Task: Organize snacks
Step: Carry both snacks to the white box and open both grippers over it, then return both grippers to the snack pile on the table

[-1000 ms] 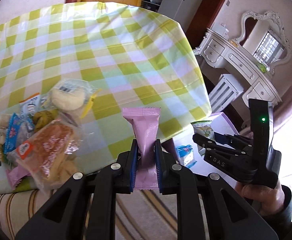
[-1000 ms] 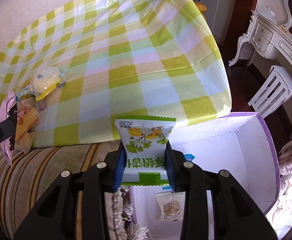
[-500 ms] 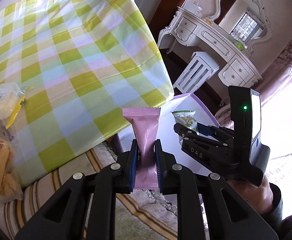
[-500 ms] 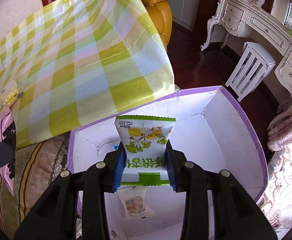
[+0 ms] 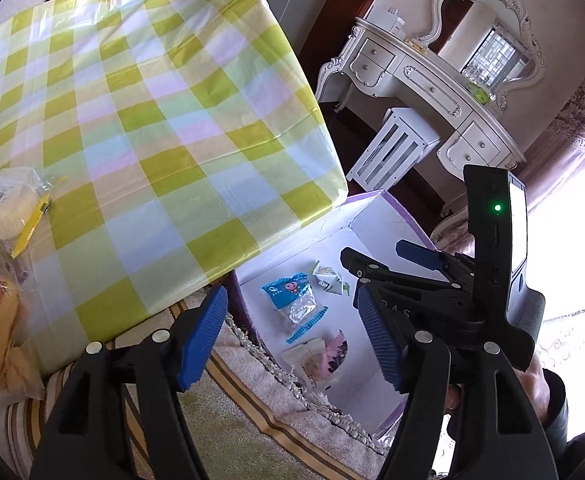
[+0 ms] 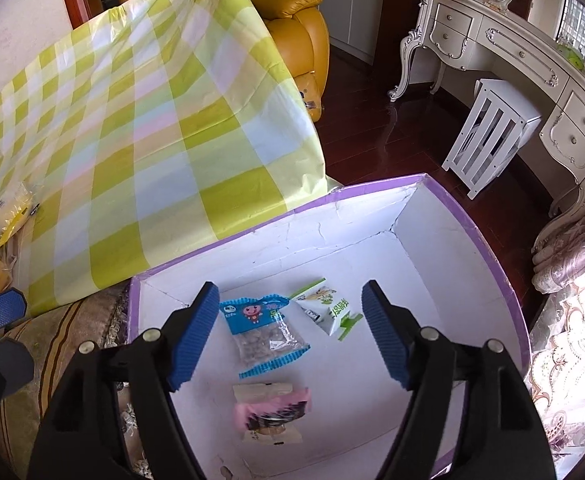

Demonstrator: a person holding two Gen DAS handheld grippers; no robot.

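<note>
A green-and-yellow checked tablecloth [image 6: 152, 128] slopes beside a white cardboard box with purple rim [image 6: 472, 232]. Above it, the left gripper [image 5: 292, 332] and right gripper [image 6: 290, 332] gape empty. Inside lie blue [image 6: 264, 332], green-white [image 6: 328, 308] and pink snack packets [image 6: 272, 408].

A home, likely a bedroom or sitting room: an ornate white dressing table [image 6: 532, 64] with carved mirror [image 5: 488, 36] stands at the far right, a mustard leather armchair [image 6: 288, 24] (far side) behind the gingham-covered counter [image 6: 140, 120].
</note>
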